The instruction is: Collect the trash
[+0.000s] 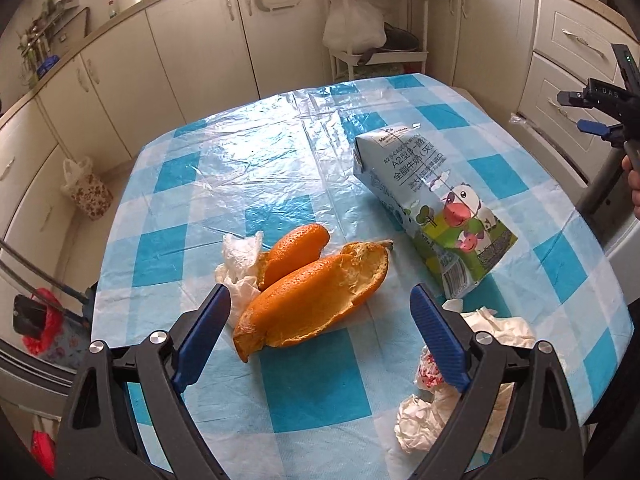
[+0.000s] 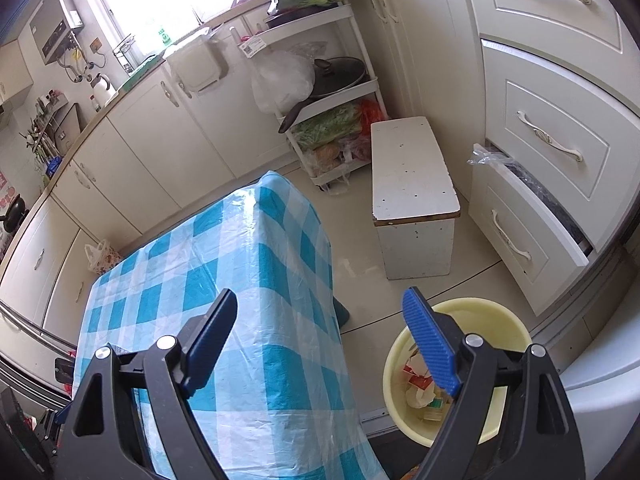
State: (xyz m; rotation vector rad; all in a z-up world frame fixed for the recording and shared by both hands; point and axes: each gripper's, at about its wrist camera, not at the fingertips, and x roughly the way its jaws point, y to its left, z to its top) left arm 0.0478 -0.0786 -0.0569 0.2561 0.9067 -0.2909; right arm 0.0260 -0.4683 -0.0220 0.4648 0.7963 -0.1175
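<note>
In the left wrist view we see our left tool (image 1: 320,300) low in the frame, its blue pads spread wide with nothing pinched. On the checked worktop (image 1: 248,168), left of centre, a crumpled white tissue (image 1: 240,264) lies touching two pieces of orange peel (image 1: 312,292); the larger piece sits between the spread fingers, apart from both pads. Right of centre a milk carton (image 1: 432,208) lies on its side. At lower right a heap of crumpled tissues and a red-printed wrapper (image 1: 452,384) is partly hidden behind the right-hand finger. At the far right edge, part of our right tool (image 1: 600,112) shows.

In the right wrist view our right tool (image 2: 320,312) is spread wide and empty, hanging past the worktop's (image 2: 256,280) draped edge. At lower right a pale yellow bin (image 2: 496,320) stands on the floor with scraps of trash (image 2: 420,392) inside, partly behind the right-hand finger.
</note>
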